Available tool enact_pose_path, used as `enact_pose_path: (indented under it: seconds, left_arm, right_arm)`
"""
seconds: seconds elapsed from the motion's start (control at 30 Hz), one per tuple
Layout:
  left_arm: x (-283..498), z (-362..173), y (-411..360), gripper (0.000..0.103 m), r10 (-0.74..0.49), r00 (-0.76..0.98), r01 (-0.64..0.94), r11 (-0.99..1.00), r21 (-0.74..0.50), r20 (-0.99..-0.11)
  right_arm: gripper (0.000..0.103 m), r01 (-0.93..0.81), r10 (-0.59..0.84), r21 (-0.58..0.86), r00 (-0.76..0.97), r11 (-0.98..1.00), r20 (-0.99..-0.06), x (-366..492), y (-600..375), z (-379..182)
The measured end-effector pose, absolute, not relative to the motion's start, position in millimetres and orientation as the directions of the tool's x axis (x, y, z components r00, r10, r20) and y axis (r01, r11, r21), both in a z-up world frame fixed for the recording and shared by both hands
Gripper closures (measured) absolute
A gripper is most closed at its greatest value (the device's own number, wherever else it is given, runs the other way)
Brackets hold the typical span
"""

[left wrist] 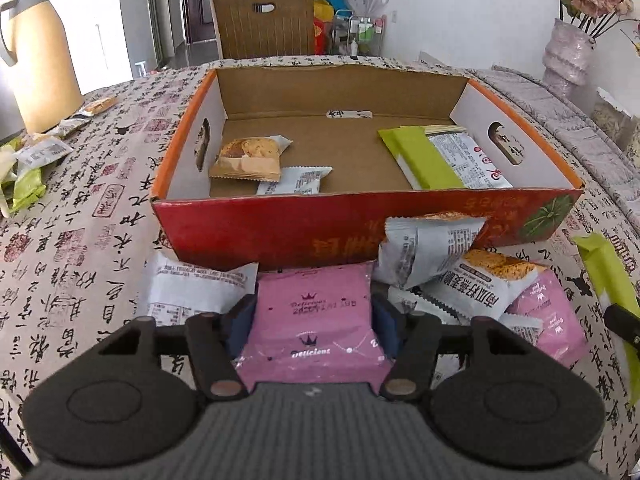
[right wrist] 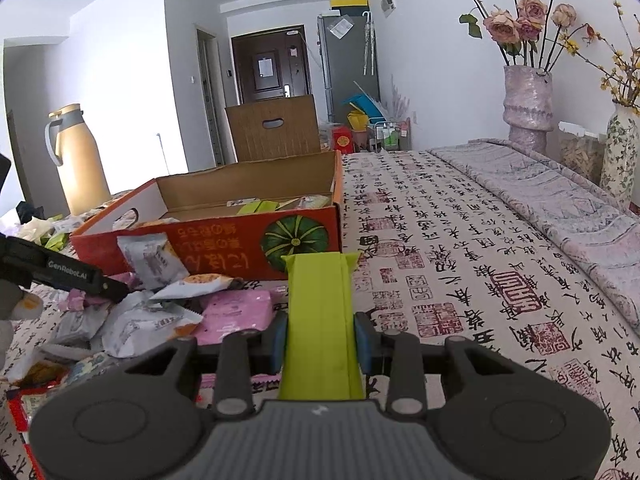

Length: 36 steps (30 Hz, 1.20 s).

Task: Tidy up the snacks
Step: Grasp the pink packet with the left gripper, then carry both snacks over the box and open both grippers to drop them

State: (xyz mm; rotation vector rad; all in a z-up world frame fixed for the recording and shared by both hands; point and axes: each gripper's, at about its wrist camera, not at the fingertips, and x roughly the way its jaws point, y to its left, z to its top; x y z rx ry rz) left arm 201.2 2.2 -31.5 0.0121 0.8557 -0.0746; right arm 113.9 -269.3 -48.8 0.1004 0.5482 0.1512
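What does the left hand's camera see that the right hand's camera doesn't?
Only the left camera shows the left gripper closed on a pink packet, and the snacks on the floor of the box.
Only the right camera shows the right gripper pinching a green packet, and a patterned vase.
Both show the box, the snack pile, the flask and the flowers.

A bright, white-walled room around a cloth-covered table

The calligraphy-print tablecloth (right wrist: 460, 264) runs back to a brown chair (left wrist: 264, 20); beyond stand a dark door (right wrist: 272, 66) and grey cabinet (right wrist: 348, 64), a tan thermos jug (right wrist: 78, 160) left, dried roses in a pink vase (right wrist: 528, 108) right.
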Motion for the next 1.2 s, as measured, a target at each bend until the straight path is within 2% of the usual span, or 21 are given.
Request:
enact_pose_path:
  seconds: [0.27, 0.57, 1.2]
  left_arm:
    - [184.9, -22.8, 4.7, 0.041, -0.021, 0.701, 0.049, 0.999, 0.019, -0.713]
    - [158.6, 1.3, 5.3, 0.041, 0.039, 0.792, 0.009, 0.997, 0.076, -0.609]
    - [152.0, 44.0, -2.3, 0.041, 0.029, 0.885, -0.007, 0.999, 0.049, -0.465]
  right_arm:
    - [0.070, -0.123, 0.175, 0.135, 0.847, 0.983, -0.502, 111.7, -267.5, -45.9]
    - [0.070, -0.132, 0.180, 0.132, 0.856, 0.982, -0.485, 108.9, -264.4, -39.2]
    - [0.070, -0.189, 0.221, 0.119, 0.897, 0.975, -0.383, 129.4, -237.3, 1.3]
